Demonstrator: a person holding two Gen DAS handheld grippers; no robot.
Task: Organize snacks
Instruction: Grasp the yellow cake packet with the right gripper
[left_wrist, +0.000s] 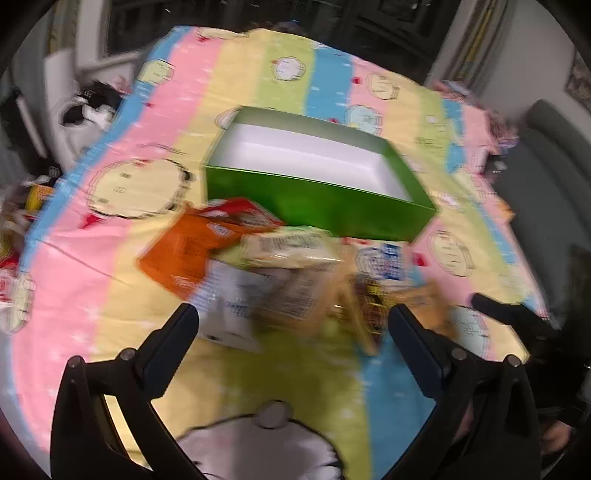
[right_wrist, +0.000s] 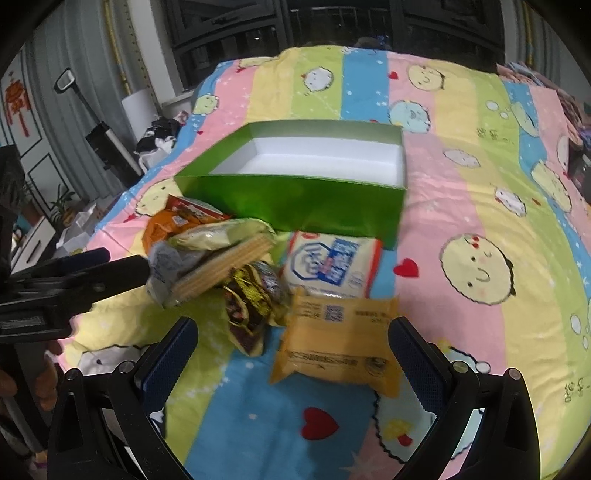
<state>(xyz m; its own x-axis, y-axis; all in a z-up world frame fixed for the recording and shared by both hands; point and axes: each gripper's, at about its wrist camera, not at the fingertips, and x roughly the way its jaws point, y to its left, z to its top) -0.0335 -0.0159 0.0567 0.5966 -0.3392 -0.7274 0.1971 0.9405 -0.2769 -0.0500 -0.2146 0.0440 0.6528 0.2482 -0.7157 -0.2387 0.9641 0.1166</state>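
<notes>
Snacks, loose heap on striped cartoon bedspread (right_wrist: 480, 177) toward its near edge: yellow packet (right_wrist: 340, 343) nearest, lying between the wide-spread fingers of the right gripper (right_wrist: 293, 354), which grips nothing; dark gold-patterned packet (right_wrist: 251, 310) touching its left side; white-and-blue packet (right_wrist: 332, 267) just behind. Left gripper (left_wrist: 293, 332), fingers likewise wide apart and empty, comes in from the left toward a wafer packet (right_wrist: 218, 266) stacked on an orange packet (right_wrist: 162, 229). Green box (right_wrist: 295, 206), white-lined and empty, sits farthest, mid-bedspread, just behind the heap.
</notes>
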